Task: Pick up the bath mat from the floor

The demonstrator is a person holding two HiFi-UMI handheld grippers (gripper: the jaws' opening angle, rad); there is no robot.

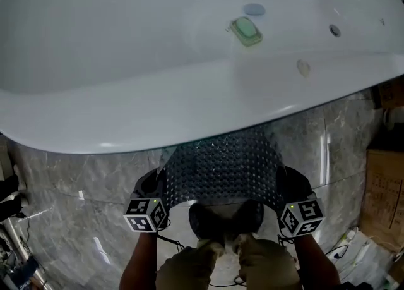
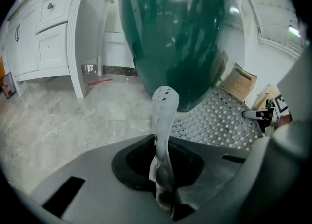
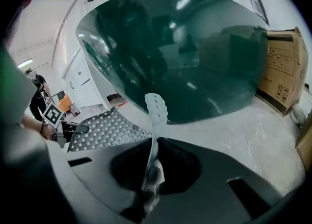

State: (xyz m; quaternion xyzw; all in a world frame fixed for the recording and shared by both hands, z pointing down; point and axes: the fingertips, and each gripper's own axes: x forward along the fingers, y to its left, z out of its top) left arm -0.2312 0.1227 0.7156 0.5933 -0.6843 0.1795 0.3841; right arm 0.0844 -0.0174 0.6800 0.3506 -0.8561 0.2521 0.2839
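The bath mat (image 1: 224, 165) is a translucent grey sheet studded with small round bumps, hanging between both grippers just below the tub's rim. My left gripper (image 1: 158, 191) is shut on its near left corner and my right gripper (image 1: 287, 191) is shut on its near right corner. In the left gripper view a perforated corner flap of the mat (image 2: 165, 108) stands up out of the shut jaws, with the rest of the mat (image 2: 222, 120) spreading to the right. The right gripper view shows the other corner flap (image 3: 156, 111) pinched likewise and the mat (image 3: 105, 128) spreading left.
A white bathtub (image 1: 158, 99) fills the top of the head view, a soap dish (image 1: 245, 30) lying in it; its outer shell (image 3: 185, 47) is dark green. Grey marble floor (image 1: 76, 213) lies below. Cardboard boxes (image 1: 385, 181) stand at the right, white cabinets (image 2: 44, 37) at the left.
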